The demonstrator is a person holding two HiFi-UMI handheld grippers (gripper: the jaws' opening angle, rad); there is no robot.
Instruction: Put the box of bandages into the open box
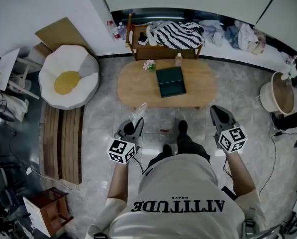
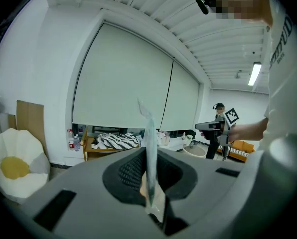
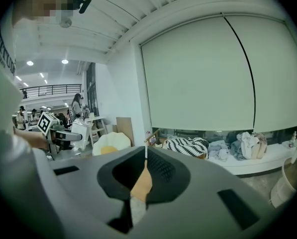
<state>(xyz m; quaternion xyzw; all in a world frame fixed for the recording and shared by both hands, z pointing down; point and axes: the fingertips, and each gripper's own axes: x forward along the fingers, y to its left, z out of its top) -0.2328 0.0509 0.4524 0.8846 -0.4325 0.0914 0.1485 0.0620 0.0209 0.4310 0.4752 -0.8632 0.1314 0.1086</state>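
Observation:
My left gripper [image 1: 137, 122] is shut on a thin clear packet [image 1: 138, 111] that sticks up past its tips. In the left gripper view the packet [image 2: 149, 148] stands edge-on between the jaws of the left gripper [image 2: 149, 157]. My right gripper [image 1: 217, 111] is shut with nothing in it; its jaws meet in the right gripper view [image 3: 145, 159]. Both grippers hang over the floor just short of the oval wooden table [image 1: 136, 86]. A dark green box [image 1: 170, 81] lies in the table's middle, ahead of and between the two grippers. Whether that box is open I cannot tell.
A small flower bunch [image 1: 149, 64] and a little bottle [image 1: 178, 59] stand at the table's far edge. Behind it is a low wooden shelf [image 1: 133, 44] with a striped cloth [image 1: 178, 34]. An egg-shaped cushion [image 1: 68, 81] and floor slats [image 1: 63, 143] lie left, a round basket [image 1: 280, 94] right.

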